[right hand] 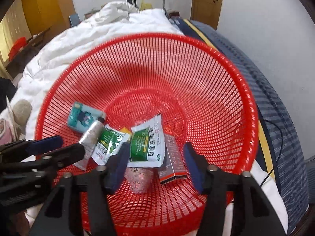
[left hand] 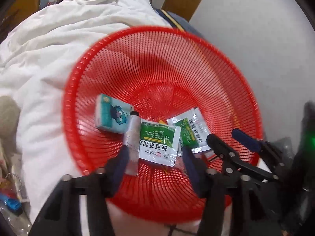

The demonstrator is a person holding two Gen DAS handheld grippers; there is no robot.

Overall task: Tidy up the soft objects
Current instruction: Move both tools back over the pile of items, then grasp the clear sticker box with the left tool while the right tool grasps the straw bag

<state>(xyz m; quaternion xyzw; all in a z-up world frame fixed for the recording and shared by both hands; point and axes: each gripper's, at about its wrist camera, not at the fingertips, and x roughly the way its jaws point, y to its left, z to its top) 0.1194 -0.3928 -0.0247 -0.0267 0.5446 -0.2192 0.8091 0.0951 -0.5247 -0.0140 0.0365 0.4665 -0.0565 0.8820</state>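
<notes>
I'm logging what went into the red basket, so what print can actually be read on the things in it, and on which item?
"板蓝根颗粒" on the right green and white sachet.
"OTC" in the oval at that sachet's lower corner.
"502" on the grey and red box.
Left green and white sachet: large characters partly legible, upside down; small print blurred.
Teal tissue pack: cartoon only, text too blurred.
Silver tube: nothing legible.

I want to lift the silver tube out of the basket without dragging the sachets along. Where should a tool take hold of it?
Grip the silver tube across its round body just below the dark cap, coming from above on the side of the tissue pack. That end lies bare on the red basket; the green sachet lies against its other side, and its flat crimped end would slip.
</notes>
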